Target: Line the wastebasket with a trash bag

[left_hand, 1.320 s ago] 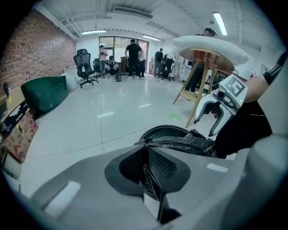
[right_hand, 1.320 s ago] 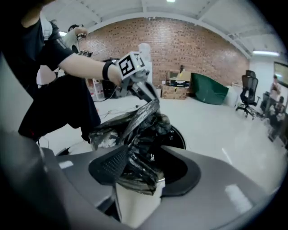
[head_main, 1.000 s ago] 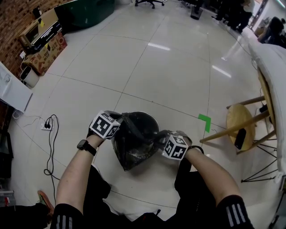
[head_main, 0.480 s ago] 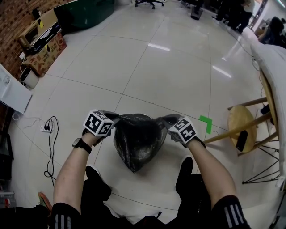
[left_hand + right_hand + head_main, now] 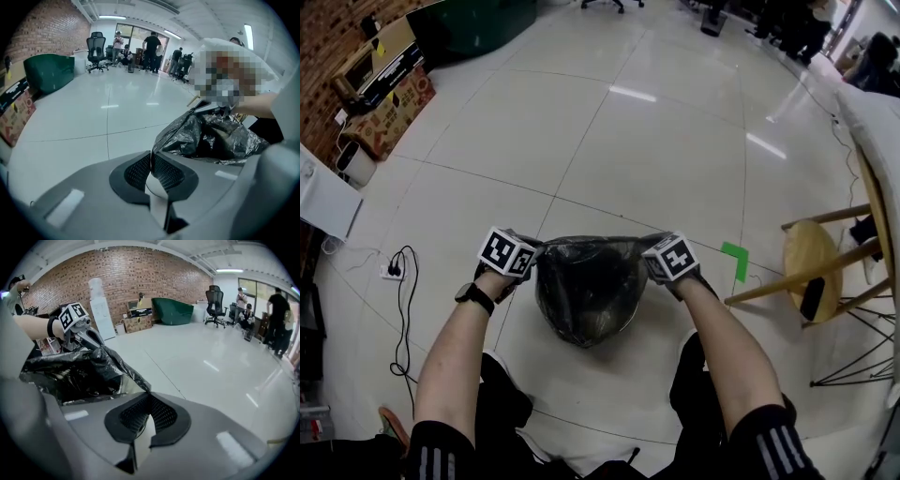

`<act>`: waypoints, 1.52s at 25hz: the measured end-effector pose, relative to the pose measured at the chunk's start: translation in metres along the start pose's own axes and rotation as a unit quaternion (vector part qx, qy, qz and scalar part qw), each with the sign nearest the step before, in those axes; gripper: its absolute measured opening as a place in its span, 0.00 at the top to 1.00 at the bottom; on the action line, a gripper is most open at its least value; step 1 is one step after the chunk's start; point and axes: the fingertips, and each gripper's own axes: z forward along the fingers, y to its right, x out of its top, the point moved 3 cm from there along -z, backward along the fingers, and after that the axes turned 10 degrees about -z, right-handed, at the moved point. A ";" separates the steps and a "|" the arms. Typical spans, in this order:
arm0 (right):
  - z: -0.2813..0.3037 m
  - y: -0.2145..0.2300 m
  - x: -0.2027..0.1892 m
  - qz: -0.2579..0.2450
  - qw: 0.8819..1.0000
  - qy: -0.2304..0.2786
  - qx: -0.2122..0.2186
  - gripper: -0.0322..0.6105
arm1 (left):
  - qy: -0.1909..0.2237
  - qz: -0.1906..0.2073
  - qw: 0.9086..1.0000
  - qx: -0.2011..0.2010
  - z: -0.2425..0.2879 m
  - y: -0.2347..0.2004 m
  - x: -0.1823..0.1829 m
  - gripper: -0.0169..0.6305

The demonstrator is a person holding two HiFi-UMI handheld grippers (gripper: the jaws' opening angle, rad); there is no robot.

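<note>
Stretching the trash bag [image 5: 586,291] open over the wastebasket hidden beneath it on the floor [image 5: 675,150], with left gripper [image 5: 534,249] and right gripper [image 5: 647,247] each clamped on opposite mouth edges; next, probably, drawing both edges down around the rim.

The white tiled floor [image 5: 675,141] carries the wastebasket [image 5: 581,328], draped in a black trash bag [image 5: 586,258], near centre. A green tape mark [image 5: 734,261] lies right; a power strip [image 5: 394,270] lies left; cardboard boxes [image 5: 389,108] stand far left.
</note>
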 end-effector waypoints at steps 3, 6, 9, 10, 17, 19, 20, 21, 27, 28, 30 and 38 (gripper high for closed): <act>0.012 -0.001 -0.006 0.004 1.000 -0.013 0.003 0.94 | -0.018 -0.003 1.000 0.001 0.009 -0.007 -0.010 0.95; 0.022 -0.008 -0.015 0.012 1.000 -0.023 0.017 0.94 | -0.030 -0.010 0.999 -0.009 0.015 -0.009 -0.022 0.93; 0.030 -0.018 -0.026 0.007 0.999 -0.029 0.032 0.94 | -0.033 -0.019 0.999 -0.023 0.022 -0.006 -0.033 0.91; 0.032 -0.021 -0.029 0.010 0.999 -0.029 0.035 0.94 | -0.029 -0.027 0.999 -0.028 0.024 -0.006 -0.035 0.91; 0.039 -0.005 -0.025 0.029 0.999 -0.016 0.007 0.94 | 0.026 -0.087 0.996 -0.026 0.025 -0.025 -0.023 0.91; 0.039 0.001 -0.022 0.040 0.999 -0.010 0.003 0.94 | 0.026 -0.091 0.995 -0.015 0.026 -0.030 -0.020 0.94; 0.040 0.001 -0.022 0.041 0.999 -0.012 0.006 0.94 | 0.014 -0.085 0.996 -0.013 0.028 -0.030 -0.024 0.94; 0.041 -0.002 -0.024 0.035 0.999 -0.017 0.010 0.94 | -0.002 -0.074 0.997 -0.012 0.031 -0.028 -0.029 0.94; 0.044 -0.021 -0.046 0.015 0.999 -0.034 0.032 0.94 | -0.032 -0.042 0.998 -0.042 0.033 -0.014 -0.052 0.90; 0.044 -0.023 -0.047 0.020 0.999 -0.030 0.036 0.94 | -0.029 -0.045 0.998 -0.044 0.032 -0.014 -0.054 0.88; 0.043 -0.026 -0.050 0.031 0.999 -0.021 0.040 0.94 | -0.022 -0.050 0.998 -0.044 0.028 -0.016 -0.056 0.83; 0.005 -0.005 -0.048 0.055 0.998 0.034 0.019 0.70 | -0.002 -0.060 0.998 -0.022 0.008 -0.024 -0.056 0.69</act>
